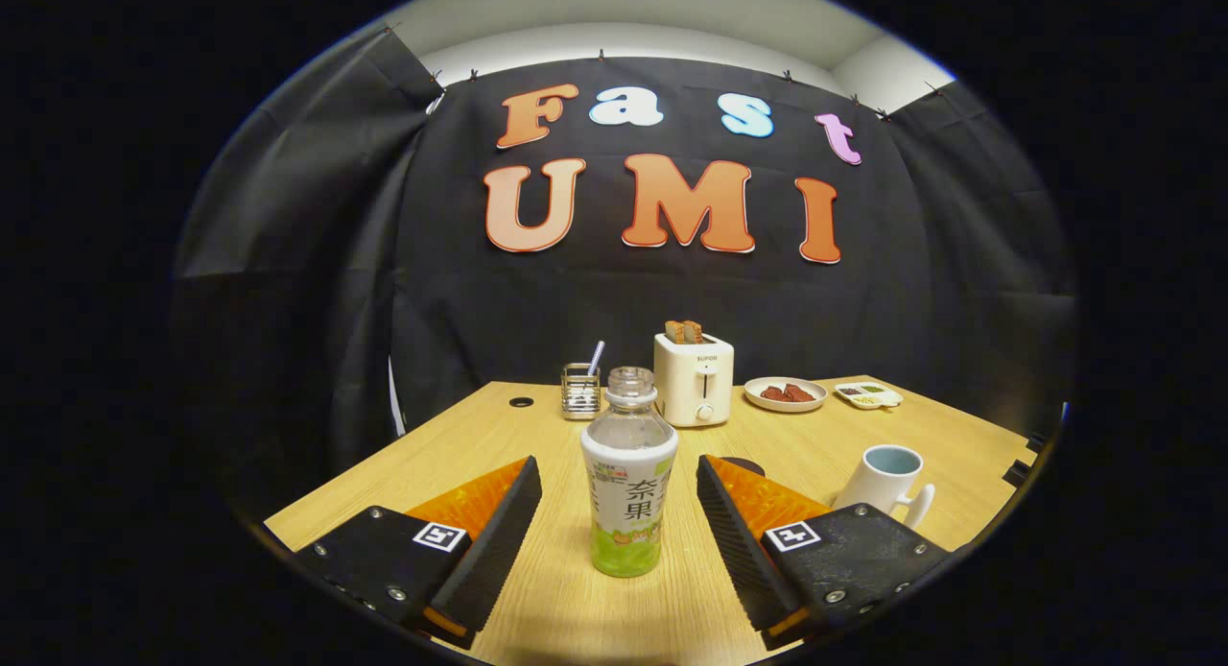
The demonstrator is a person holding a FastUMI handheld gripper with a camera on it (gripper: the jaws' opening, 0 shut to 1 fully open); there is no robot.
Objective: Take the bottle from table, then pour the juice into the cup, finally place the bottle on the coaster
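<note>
Two jaws spread wide either side of uncapped bottle (628,474), gripping nothing, bottle upright on counter (460,436) between them, cup (887,482) beyond right jaw; risk of off-centre closing tipping open bottle, spilling juice.

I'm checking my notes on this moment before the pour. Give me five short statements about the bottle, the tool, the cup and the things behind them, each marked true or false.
1. The bottle stands upright between the open fingers of the tool, with gaps on both sides. True.
2. The bottle has its cap on. False: its neck is open, with no cap.
3. The white cup lies tipped on its side. False: it stands upright on the table, beyond one finger.
4. The toaster behind the bottle holds toast. True.
5. The round plate stands on top of the toaster. False: it rests on the table beside it.
</note>
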